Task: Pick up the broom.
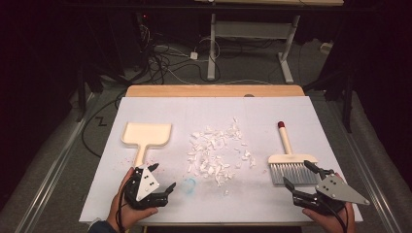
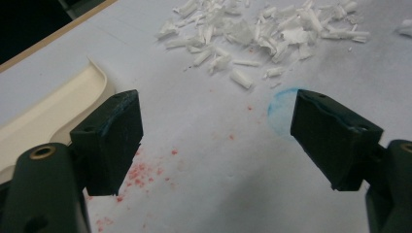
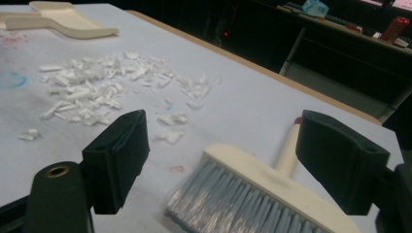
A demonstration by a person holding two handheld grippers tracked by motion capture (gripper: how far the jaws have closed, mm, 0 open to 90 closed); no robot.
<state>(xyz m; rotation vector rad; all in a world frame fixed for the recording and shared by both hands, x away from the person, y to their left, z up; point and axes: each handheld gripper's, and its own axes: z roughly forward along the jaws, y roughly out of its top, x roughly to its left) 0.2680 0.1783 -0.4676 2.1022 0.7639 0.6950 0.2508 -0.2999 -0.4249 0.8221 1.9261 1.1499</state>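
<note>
Evidently pre-sweep: left gripper (image 1: 159,180) fingers spread near dustpan (image 1: 145,134) handle; right gripper (image 1: 299,175) fingers spread over brush (image 1: 292,165); scraps (image 1: 216,150) between, ready for sweeping.

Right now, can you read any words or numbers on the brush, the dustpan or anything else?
None: no words, numbers or labels can be read.
The brush and the dustpan are plain cream, with no print.
The white sheet bears only a blue smudge and red specks, no writing.
The red can on the far shelf is too small and blurred to read.
</note>
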